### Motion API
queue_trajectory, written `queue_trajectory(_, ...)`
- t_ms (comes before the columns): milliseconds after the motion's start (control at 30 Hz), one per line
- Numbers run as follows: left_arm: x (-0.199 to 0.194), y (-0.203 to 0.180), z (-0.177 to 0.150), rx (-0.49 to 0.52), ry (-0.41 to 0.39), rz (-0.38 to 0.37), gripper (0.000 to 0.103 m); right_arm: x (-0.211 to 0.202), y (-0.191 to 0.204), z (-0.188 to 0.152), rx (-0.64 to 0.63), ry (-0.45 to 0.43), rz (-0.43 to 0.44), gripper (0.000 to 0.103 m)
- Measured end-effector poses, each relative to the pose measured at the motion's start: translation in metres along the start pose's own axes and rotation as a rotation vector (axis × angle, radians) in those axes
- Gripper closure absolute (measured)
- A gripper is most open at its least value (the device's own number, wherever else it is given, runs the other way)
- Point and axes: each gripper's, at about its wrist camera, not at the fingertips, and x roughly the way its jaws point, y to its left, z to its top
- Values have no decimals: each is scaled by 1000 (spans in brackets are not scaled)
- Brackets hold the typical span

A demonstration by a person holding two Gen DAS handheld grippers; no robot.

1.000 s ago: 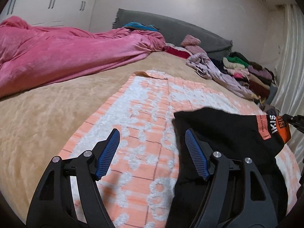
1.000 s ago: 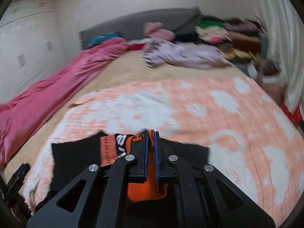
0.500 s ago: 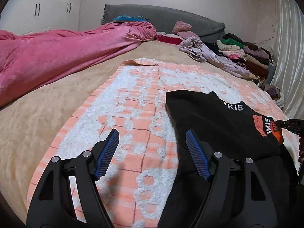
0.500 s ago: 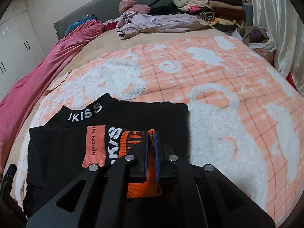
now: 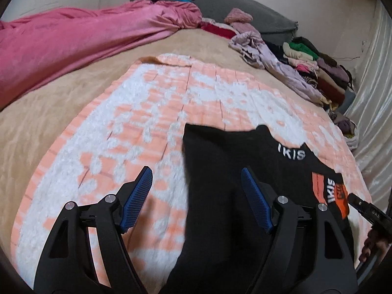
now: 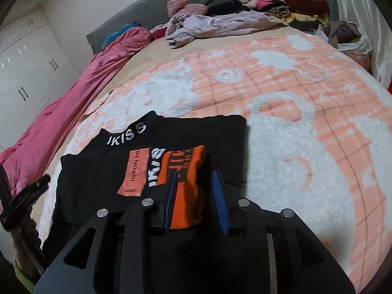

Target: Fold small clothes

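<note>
A black top [image 5: 232, 152] with white lettering lies on the orange-and-white blanket [image 5: 147, 103]. Its sleeve with the orange cuff [image 6: 186, 161] is folded over onto the body [image 6: 196, 127]. My right gripper [image 6: 195, 172] hangs just over that cuff; its jaws are opening, and the cuff lies loose between them. My left gripper [image 5: 196, 171] is open and holds nothing. It hovers over the top's left edge, one finger above the blanket and the other above black cloth. The right gripper's tip [image 5: 367, 210] shows at the cuff [image 5: 339, 196].
A pink duvet [image 5: 73, 41] is bunched along the bed's left side. A lilac garment [image 6: 215, 24] and a stack of folded clothes [image 6: 281, 0] lie by the grey headboard [image 5: 245, 7]. A pale curtain [image 5: 374, 98] hangs on the right.
My right gripper came down with the orange cuff, laid the sleeve on the top's body, and its jaws parted. My left gripper stayed open and shifted sideways over the blanket.
</note>
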Motion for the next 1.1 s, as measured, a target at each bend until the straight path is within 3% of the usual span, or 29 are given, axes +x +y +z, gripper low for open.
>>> queue_trajectory(67, -1, -2, -4, 35, -28, -16, 36, 7, 4, 3, -18, 13, -5, 74)
queue_trajectory(167, -9, -8, -15, 134, -97, -117, 36, 23, 4, 4, -17, 48, -9, 74)
queue_trajectory(267, -9, -19, -18, 199, -97, -125, 36, 36, 3, 3, 31, 74, 11, 75)
queue_trajectory(300, -10, -22, -19, 210, -101, -131, 36, 37, 4, 3, 38, 74, 8, 77)
queue_trajectory(367, -7, -27, -20, 233, -98, -148, 36, 36, 10, 3, 21, 60, 1, 95)
queue_trajectory(467, 4, -32, -24, 265, -55, -158, 36, 20, 20, 4, -15, 11, -7, 97)
queue_trajectory(600, 25, -28, -27, 246, 28, -142, 36, -5, 13, 4, -8, -46, -65, 97)
queue_trajectory(733, 29, -20, -28, 210, 50, -153, 33, 21, 6, -5, -18, 27, -130, 96)
queue_trajectory(867, 31, -12, -28, 164, 68, -166, 32, 27, 10, -11, -37, 9, -170, 96)
queue_trajectory(1000, 20, -10, -27, 154, 27, -161, 32, 19, 17, -11, -69, -7, -209, 90)
queue_trajectory(1100, -3, -14, -24, 183, -53, -163, 32, 1, 26, -12, -101, -64, -228, 90)
